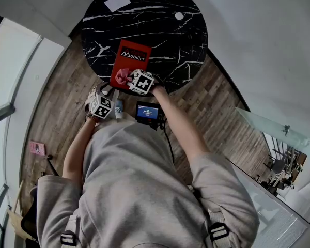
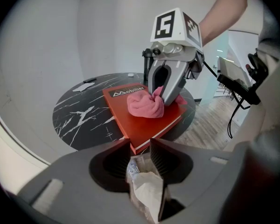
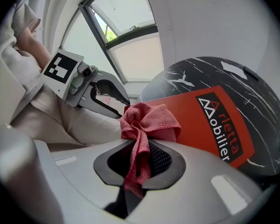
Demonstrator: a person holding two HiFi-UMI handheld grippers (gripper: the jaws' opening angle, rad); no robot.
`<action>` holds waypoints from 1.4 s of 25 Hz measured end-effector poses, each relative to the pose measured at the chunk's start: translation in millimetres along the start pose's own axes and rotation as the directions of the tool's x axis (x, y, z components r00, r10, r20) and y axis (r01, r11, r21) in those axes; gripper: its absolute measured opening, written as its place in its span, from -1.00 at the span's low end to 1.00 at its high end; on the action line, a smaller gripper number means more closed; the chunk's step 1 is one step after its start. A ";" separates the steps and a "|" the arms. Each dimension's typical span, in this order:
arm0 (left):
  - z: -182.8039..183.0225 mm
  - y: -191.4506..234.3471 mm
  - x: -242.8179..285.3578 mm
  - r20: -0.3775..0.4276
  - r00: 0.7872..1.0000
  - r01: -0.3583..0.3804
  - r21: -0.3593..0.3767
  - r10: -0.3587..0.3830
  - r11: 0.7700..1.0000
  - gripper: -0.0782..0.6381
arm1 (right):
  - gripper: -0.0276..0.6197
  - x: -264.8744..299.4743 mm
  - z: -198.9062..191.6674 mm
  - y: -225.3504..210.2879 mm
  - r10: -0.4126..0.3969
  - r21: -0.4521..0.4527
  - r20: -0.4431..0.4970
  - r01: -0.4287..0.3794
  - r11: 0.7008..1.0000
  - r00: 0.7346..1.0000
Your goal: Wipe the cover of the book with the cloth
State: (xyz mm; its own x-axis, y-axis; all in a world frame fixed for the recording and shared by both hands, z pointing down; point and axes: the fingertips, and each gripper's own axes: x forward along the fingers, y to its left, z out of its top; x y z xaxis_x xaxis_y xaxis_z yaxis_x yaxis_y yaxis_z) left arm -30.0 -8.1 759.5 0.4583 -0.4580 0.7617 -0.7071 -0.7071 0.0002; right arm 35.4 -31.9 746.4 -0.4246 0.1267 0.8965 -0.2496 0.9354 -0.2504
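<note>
A red book [image 1: 135, 57] is lying at the 6 o'clock edge of the round black bench [image 1: 191, 25]. Its long axis is running from 6 towards 12 o'clock, leaning slightly to 1, with the white title end pointing away from the person. The right hand-held gripper [image 3: 140, 146] is pinching a bunched pink cloth [image 1: 122, 76] and pressing it onto the cover at the book's near end. The left hand-held gripper [image 2: 141, 146] is hovering just off the book's near-left corner at about 7 o'clock, its jaws narrowly gripping a crumpled packet [image 2: 147, 185]. A white sheet [image 1: 117, 2] is sitting at 11 o'clock.
</note>
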 end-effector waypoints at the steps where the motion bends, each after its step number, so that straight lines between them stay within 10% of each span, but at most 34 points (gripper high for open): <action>1: -0.5 -0.1 -0.3 0.000 1.000 -0.001 -0.001 0.001 1.000 -0.43 | -0.72 1.2 0.1 0.6 0.000 -0.003 0.003 0.000 1.000 1.000; 29: -3.6 1.7 -0.3 0.003 1.000 0.027 0.000 -0.027 1.000 -0.41 | -0.71 -16.8 21.3 45.5 0.207 -0.061 0.055 -0.203 0.977 0.977; 35: -8.0 7.9 -3.6 -0.009 1.000 0.022 -0.025 -0.023 0.999 -0.41 | -0.71 -58.5 76.8 -35.1 0.020 -0.088 0.166 -0.005 0.996 0.986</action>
State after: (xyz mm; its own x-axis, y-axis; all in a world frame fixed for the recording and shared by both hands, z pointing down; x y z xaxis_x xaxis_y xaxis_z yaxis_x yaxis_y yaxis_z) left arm -41.6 -7.7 762.0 0.4691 -0.4368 0.7675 -0.7098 -0.7036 0.0334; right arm 2.2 -97.5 674.7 -0.5679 0.0886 0.8183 -0.1695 0.9603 -0.2216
